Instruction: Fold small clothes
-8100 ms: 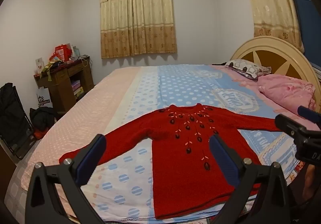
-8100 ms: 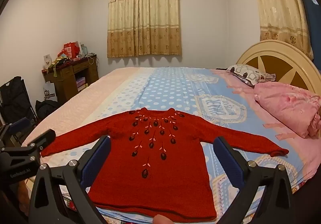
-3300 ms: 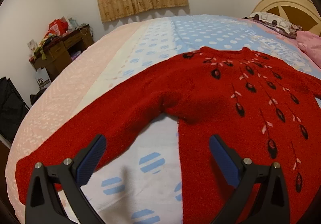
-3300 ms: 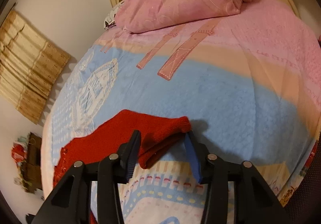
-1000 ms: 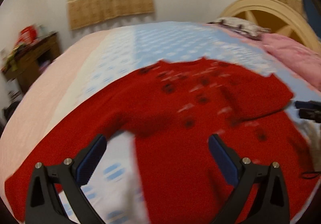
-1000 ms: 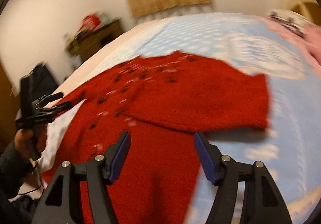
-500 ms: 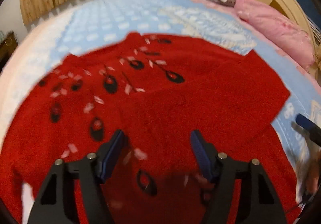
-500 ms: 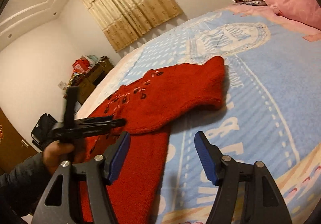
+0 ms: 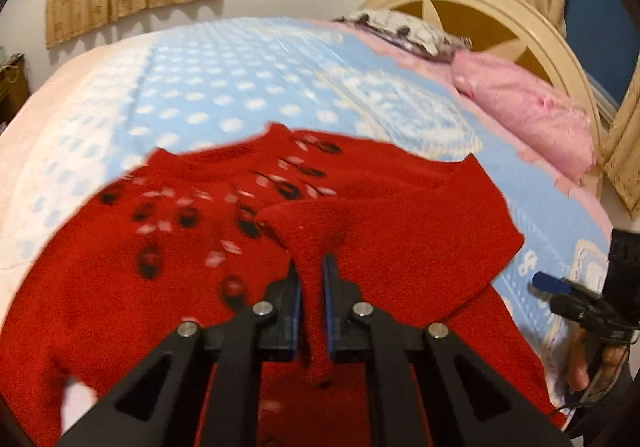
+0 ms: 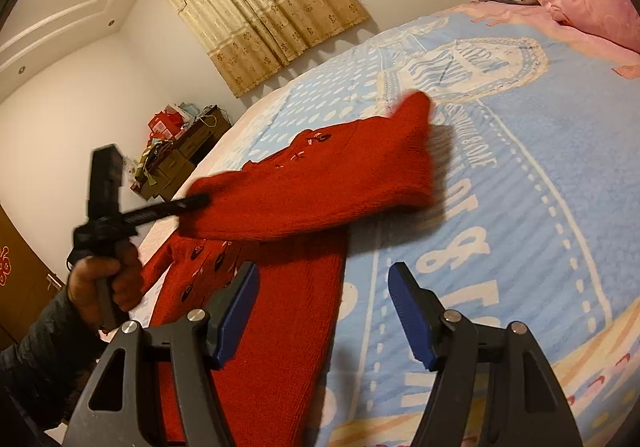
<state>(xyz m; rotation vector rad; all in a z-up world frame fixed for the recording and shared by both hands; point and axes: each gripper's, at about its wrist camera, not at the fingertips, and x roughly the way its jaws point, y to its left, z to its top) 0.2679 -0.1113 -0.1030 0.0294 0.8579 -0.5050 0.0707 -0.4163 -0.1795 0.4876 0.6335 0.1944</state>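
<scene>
A red knit sweater [image 9: 400,231] with dark embroidered drops lies on the bed, one sleeve folded across its chest. My left gripper [image 9: 311,287] is shut on that sleeve's end, its jaws closing down to a narrow gap filled by the knit. The fabric rises in a peak from the pads. In the right wrist view the sleeve [image 10: 320,183] hangs lifted off the sweater body, pinched by the left gripper [image 10: 200,201], which a hand [image 10: 108,283] holds. My right gripper [image 10: 320,279] stands open above the sweater's side edge, with nothing between its fingers.
The bed sheet [image 9: 240,87] is blue with white dots and pink borders. A pink quilt [image 9: 520,111] and a patterned pillow [image 9: 400,27] lie by the cream headboard [image 9: 500,15]. A cluttered wooden desk [image 10: 180,155] stands by the far wall, under curtains [image 10: 260,7].
The left gripper moved over the sweater's chest, closed on the folded sleeve's end and raised it. The right gripper stayed open and has barely moved in the last half second.
</scene>
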